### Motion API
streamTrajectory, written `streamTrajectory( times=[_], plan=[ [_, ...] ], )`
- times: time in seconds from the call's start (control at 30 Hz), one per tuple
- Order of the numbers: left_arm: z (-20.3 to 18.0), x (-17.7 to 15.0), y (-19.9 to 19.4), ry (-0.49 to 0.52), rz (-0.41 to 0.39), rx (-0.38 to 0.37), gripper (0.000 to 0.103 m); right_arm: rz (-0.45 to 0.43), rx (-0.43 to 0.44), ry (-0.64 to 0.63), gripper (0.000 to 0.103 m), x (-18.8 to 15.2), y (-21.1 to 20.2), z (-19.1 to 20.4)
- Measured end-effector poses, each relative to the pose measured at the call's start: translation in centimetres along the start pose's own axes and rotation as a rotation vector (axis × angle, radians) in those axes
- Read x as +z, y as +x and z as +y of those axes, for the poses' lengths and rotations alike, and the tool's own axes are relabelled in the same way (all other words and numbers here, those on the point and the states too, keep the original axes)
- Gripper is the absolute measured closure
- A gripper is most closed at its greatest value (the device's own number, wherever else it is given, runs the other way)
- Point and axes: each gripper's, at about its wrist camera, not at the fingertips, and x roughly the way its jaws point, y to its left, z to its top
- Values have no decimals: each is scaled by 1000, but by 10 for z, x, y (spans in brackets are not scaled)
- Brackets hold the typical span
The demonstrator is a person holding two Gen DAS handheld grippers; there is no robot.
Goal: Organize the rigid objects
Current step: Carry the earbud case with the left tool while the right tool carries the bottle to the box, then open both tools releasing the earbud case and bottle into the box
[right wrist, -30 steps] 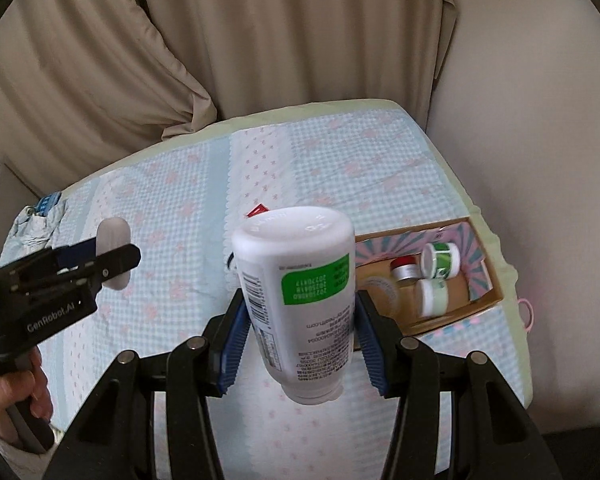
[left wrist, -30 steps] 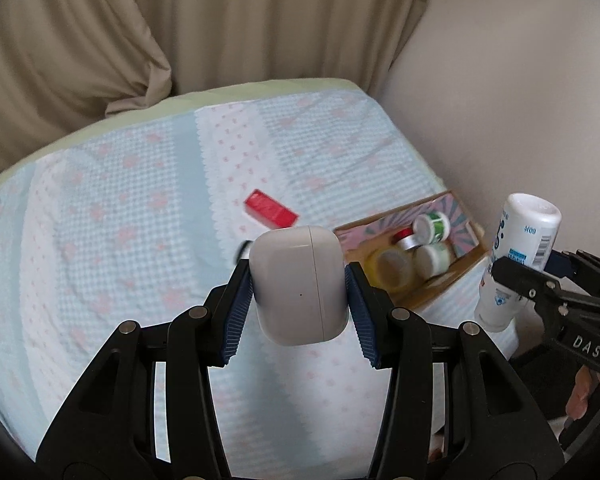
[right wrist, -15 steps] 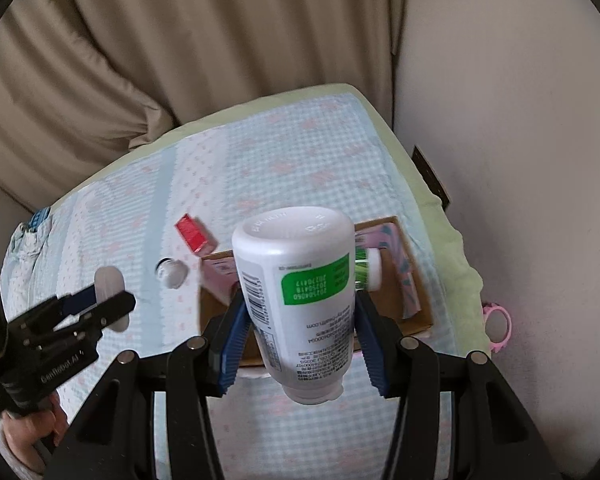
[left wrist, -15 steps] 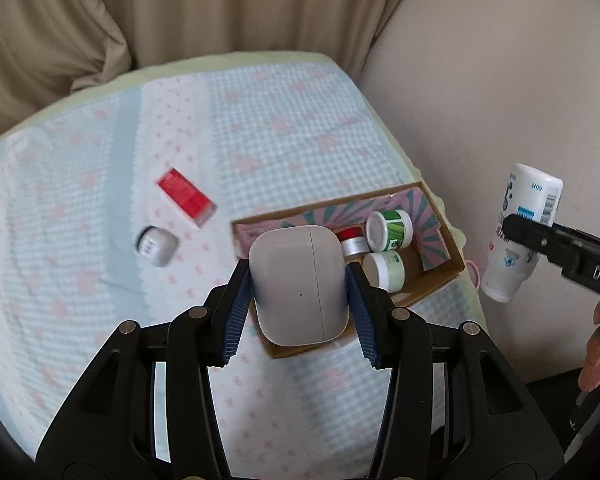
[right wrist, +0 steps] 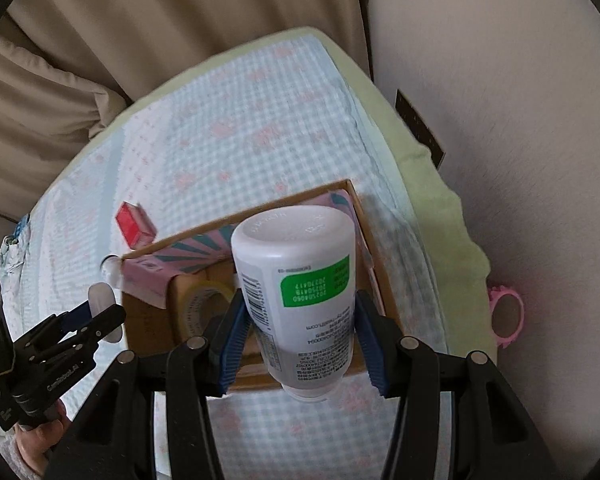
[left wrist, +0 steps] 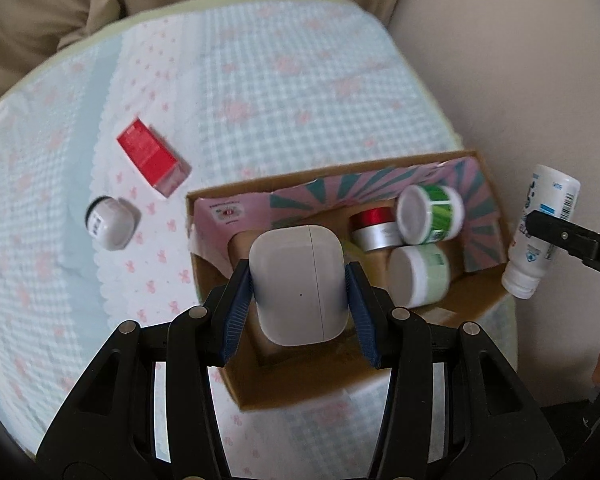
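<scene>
The left gripper (left wrist: pixel 300 292) clamps a white earbud case (left wrist: pixel 299 286) between its blue pads, hanging above the near half of the cardboard box (left wrist: pixel 300 388); the right gripper (right wrist: pixel 300 320) grips a white bottle (right wrist: pixel 300 292) with a green label, cap end toward the camera, over the same box; inside the box lie a roll of tape (right wrist: pixel 204 304), a white jar (left wrist: pixel 418 276), a red-lidded tin (left wrist: pixel 374 228) and a green-labelled jar (left wrist: pixel 430 214) against the pink and teal liner; beyond the box, on the checked bedspread (left wrist: pixel 280 80), a small white jar (left wrist: pixel 110 222) lies just beside a red box (left wrist: pixel 152 160); tan curtains (right wrist: pixel 160 20) hang behind.
</scene>
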Motion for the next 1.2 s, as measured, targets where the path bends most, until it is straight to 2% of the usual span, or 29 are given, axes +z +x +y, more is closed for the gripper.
streamTrajectory(
  times=[0.13,0.33,0.57,0.6,0.63,0.67,0.7,0.73,0.77,0.83,1.07,1.2],
  plan=[
    [-3,2,38,-10,57,14,60,39,7,-5,56,3,27,-9],
    [-21,-2,74,35,128,15,60,84,18,2,56,0,59,-19],
    [-26,-3,79,48,167,21,58,124,36,34,55,-1,71,-22],
    [-26,-3,79,46,179,21,47,131,31,35,55,-1,73,-21],
    [-25,-3,78,42,185,17,32,136,21,34,55,-1,74,-19],
    [-24,-3,74,36,188,13,2,124,15,32,51,-1,73,-18],
    [-24,-3,69,33,174,5,0,109,11,30,44,-1,71,-17],
    [-23,-4,60,35,159,-7,0,99,0,26,19,0,68,-16],
    [-22,-6,55,38,156,-13,0,90,-16,20,0,-1,65,-15],
    [-17,-10,42,40,151,-7,0,45,-24,9,0,-2,55,-14],
    [11,-24,5,-22,117,-2,0,-28,-3,26,0,-11,28,-13],
    [21,-28,-19,-47,78,11,0,-27,8,24,0,-15,12,-5]
  ],
)
